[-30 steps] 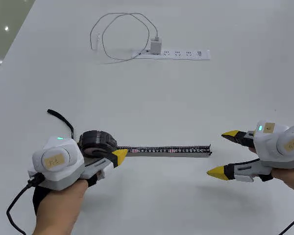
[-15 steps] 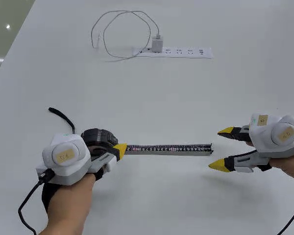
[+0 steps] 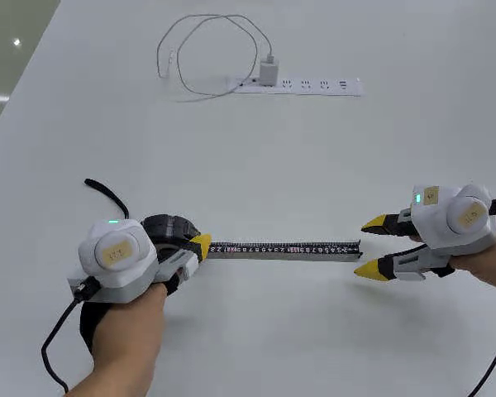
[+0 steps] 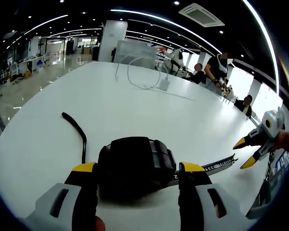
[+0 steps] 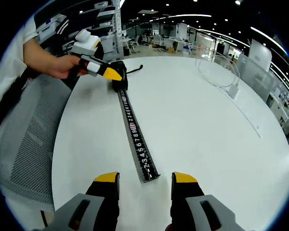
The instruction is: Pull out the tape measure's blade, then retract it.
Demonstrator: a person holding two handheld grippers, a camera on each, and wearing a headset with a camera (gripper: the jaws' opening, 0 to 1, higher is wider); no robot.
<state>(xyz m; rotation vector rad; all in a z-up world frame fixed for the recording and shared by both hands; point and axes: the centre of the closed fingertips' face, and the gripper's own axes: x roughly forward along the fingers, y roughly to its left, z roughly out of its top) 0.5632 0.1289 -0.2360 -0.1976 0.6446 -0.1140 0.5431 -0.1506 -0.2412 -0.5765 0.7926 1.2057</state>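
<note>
The left gripper (image 4: 138, 167) clamps the tape measure case (image 3: 169, 229), the blade (image 3: 285, 249) lies pulled out, and the right gripper (image 3: 369, 246) gapes beside its tip, so retracting looks next, with that tip pinched and guided home

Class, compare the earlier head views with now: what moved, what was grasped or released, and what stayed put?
The right gripper moved inward toward the free end of the blade. Its open jaws look slightly narrower and now flank the tip without gripping it. Nothing was grasped or released. Unchanged: the left gripper clamps the tape measure case, and the blade lies extended on the table.
</note>
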